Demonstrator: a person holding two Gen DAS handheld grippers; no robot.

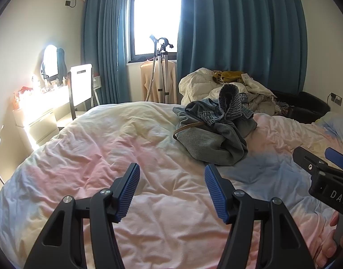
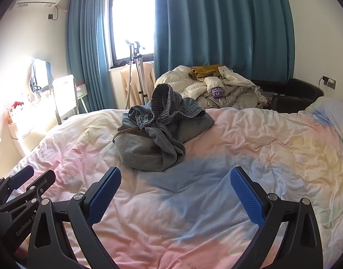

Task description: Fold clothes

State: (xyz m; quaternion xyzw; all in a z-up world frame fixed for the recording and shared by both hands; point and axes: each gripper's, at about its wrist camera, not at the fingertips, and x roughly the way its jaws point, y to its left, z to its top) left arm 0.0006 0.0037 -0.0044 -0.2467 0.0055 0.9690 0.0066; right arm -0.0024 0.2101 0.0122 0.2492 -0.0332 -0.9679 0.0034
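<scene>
A crumpled heap of grey and blue-denim clothes, with a brown belt across it, lies on the pastel quilt in the middle of the bed. My left gripper hovers open over the quilt, short of the heap and to its left, nothing between its blue pads. My right gripper is also open and empty, just in front of the heap's near edge. Each gripper shows at the edge of the other's view.
Behind the bed a pile of cream bedding and yellow clothes rests on a dark sofa. A garment steamer stand is by the window. A bright dresser and a chair stand at left.
</scene>
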